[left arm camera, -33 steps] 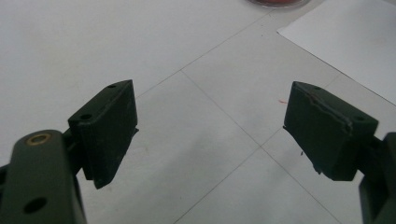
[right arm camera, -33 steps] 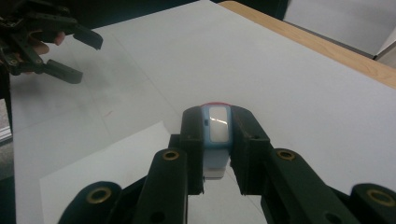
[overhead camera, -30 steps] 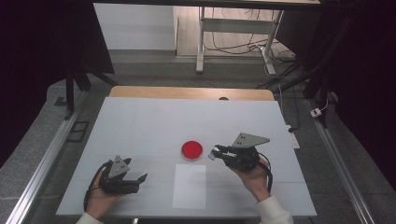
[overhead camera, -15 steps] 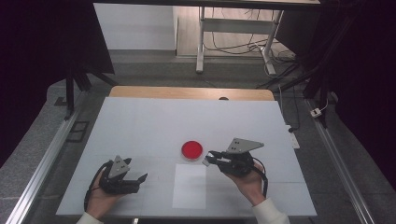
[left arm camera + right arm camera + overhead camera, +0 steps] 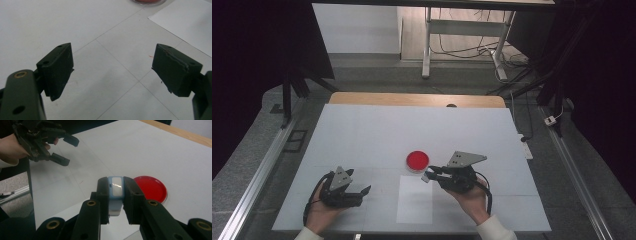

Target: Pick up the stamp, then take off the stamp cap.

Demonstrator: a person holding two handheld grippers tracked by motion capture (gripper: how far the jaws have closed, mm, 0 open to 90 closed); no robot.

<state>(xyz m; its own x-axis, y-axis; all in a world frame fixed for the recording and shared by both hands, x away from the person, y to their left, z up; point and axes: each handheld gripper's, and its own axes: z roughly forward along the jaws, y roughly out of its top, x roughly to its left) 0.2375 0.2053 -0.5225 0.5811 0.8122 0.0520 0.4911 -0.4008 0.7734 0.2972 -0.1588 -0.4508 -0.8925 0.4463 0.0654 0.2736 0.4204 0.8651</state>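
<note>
Now the right gripper clamps a pale-blue block beside the red dish.

Dim room, bright table, mild blur

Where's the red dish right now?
In the high view the red dish sits on the white table near its middle, just left of the right gripper, beyond the paper sheet.

Change, right gripper: shifted leftward across the white table and slightly toward the person's edge, its jaw tips now just beside the near right rim of the red dish (formerly level with the dish and well off to its right). The small light-blue and white object clamped between its jaws travelled along with it.
</note>
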